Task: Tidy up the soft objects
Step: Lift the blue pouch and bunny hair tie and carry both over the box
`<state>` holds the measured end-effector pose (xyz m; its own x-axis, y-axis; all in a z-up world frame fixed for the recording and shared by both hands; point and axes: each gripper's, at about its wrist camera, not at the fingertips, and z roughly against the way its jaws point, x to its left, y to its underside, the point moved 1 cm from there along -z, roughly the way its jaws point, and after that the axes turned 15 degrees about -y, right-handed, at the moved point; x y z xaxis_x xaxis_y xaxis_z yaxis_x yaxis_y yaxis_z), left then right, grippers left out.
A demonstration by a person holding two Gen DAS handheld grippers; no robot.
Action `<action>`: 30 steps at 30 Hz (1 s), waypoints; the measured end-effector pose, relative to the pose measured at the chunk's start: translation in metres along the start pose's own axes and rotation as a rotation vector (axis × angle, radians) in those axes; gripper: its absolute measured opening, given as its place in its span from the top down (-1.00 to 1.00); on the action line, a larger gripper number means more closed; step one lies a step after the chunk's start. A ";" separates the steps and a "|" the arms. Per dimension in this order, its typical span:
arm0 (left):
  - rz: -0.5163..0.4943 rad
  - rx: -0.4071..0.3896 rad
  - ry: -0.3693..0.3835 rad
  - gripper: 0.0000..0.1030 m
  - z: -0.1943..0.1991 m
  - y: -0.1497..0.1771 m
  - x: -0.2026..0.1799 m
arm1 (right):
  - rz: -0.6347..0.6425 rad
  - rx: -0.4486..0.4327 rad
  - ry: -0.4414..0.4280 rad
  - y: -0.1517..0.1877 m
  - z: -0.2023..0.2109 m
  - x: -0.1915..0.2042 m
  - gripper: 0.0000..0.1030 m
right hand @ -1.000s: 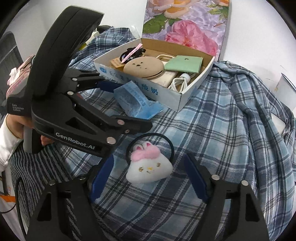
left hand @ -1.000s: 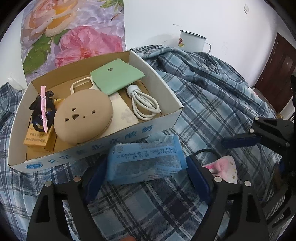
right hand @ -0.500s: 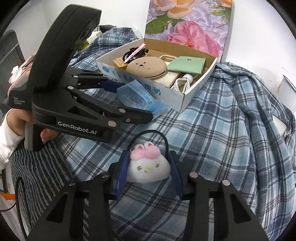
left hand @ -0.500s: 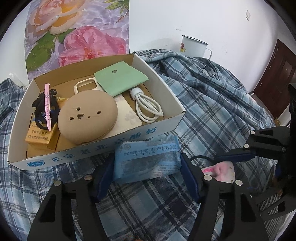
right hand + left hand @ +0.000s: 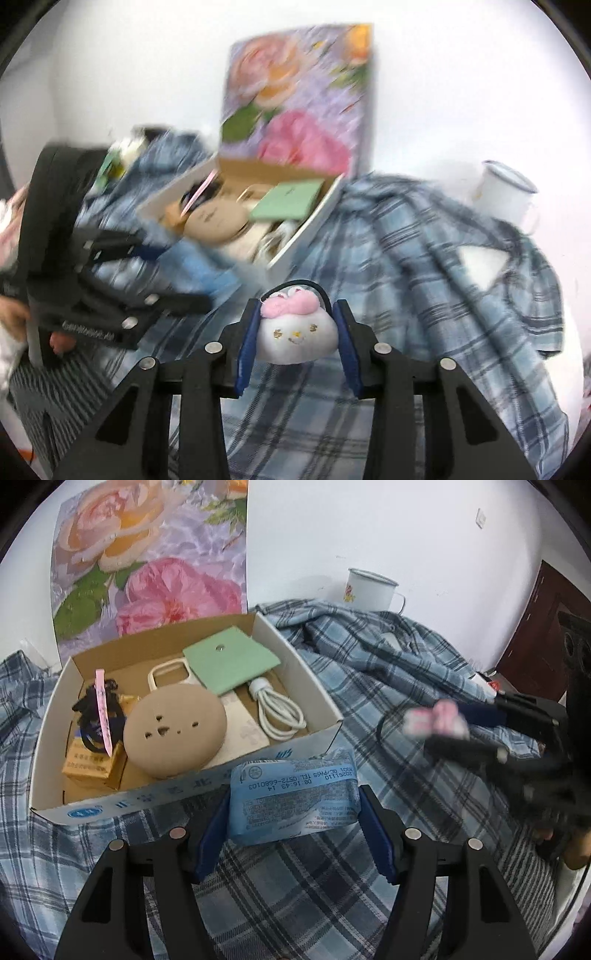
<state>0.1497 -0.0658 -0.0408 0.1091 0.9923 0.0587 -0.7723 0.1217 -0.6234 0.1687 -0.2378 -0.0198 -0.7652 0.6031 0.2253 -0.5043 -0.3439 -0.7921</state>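
My left gripper (image 5: 293, 812) is shut on a blue plastic packet (image 5: 291, 779), held just in front of the near wall of the white cardboard box (image 5: 317, 698). A white plush bunny with a pink bow and black hair band (image 5: 295, 336) sits between the pads of my right gripper (image 5: 297, 314), whose jaws are still closing on it; it is off the plaid cloth. In the left wrist view the bunny (image 5: 436, 720) shows blurred at the right, beside the box. The right wrist view shows the left gripper (image 5: 173, 273) at the left.
The box holds a tan round pad (image 5: 173, 731), a green pouch (image 5: 231, 662), a white cable (image 5: 280, 716) and small items. A blue plaid cloth (image 5: 388, 672) covers the surface. A white enamel mug (image 5: 369, 590) and a flower picture (image 5: 147, 572) stand at the wall.
Both grippers' jaws closed, the left on the blue packet, the right on the bunny. The right gripper then lifted the bunny off the cloth and swung toward the box. The left rose slightly.
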 end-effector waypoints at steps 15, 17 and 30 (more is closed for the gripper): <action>0.099 -0.200 -0.090 -0.33 0.045 -0.019 0.040 | 0.075 -0.151 0.059 -0.020 0.015 0.017 0.25; 0.122 -0.236 -0.105 -0.33 0.055 -0.022 0.049 | 0.085 -0.159 0.060 -0.022 0.018 0.020 0.25; 0.146 -0.432 -0.225 -0.33 0.119 -0.046 0.072 | 0.176 -0.260 0.049 -0.055 0.041 0.051 0.25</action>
<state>0.1186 0.0024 0.0854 -0.1545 0.9844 0.0836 -0.4352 0.0082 -0.9003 0.1412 -0.2177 0.0582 -0.8082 0.5869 0.0495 -0.2419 -0.2541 -0.9364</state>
